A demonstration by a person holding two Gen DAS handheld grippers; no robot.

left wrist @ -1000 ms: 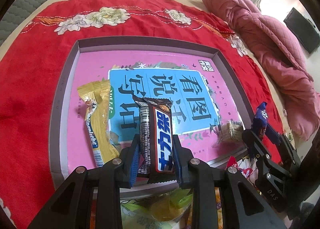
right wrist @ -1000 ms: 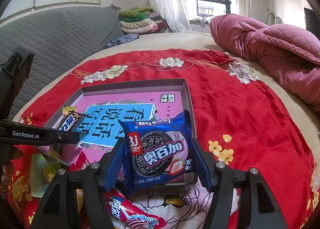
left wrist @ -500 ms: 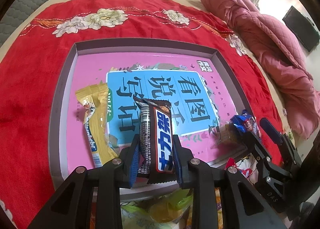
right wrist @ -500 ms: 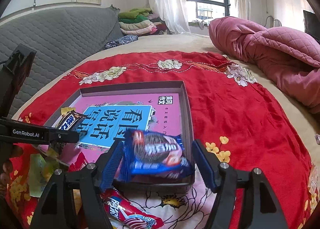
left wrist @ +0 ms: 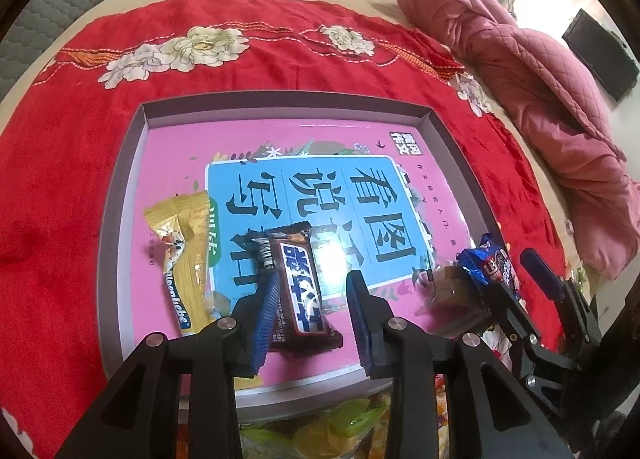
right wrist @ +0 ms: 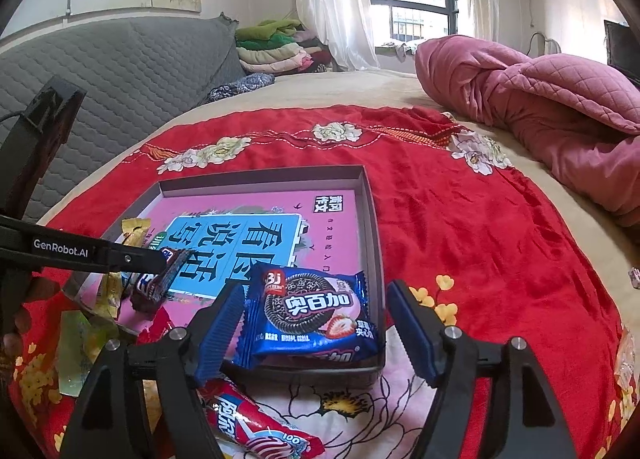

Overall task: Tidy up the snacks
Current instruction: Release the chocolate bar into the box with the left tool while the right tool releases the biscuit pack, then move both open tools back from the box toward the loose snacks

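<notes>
In the left wrist view, over the shallow box [left wrist: 124,219] on the red bedspread [left wrist: 60,219], the left gripper [left wrist: 312,299] has just been opening. A second ago its pads were clamped on the brown chocolate bar [left wrist: 298,291]; now a clear gap shows between the bar and the right-hand pad, though the left-hand pad is touching it or nearly so. The bar lies tilted on the pink book cover lining the box, beside the yellow candy wrapper [left wrist: 184,259] — let go, by the look of it, though it may still be leaning on the one pad. At the right edge of this view the right gripper [left wrist: 516,279] stands with the blue cookie pack [left wrist: 486,265] at the box's near right corner.

In the right wrist view, the right gripper [right wrist: 316,323] has also just been opening. The cookie pack [right wrist: 312,319], upright in its grip a second ago, now lies flat in the box's near corner against the right wall, with space on both sides between it and the pads — released. The left gripper [right wrist: 160,259] reaches in from the left over the chocolate bar [right wrist: 160,279].

Both snacks appear delivered to the box. A red-and-white pack [right wrist: 256,423] and some green wrappers [right wrist: 76,347] lie outside on the bedspread, likely next.
</notes>
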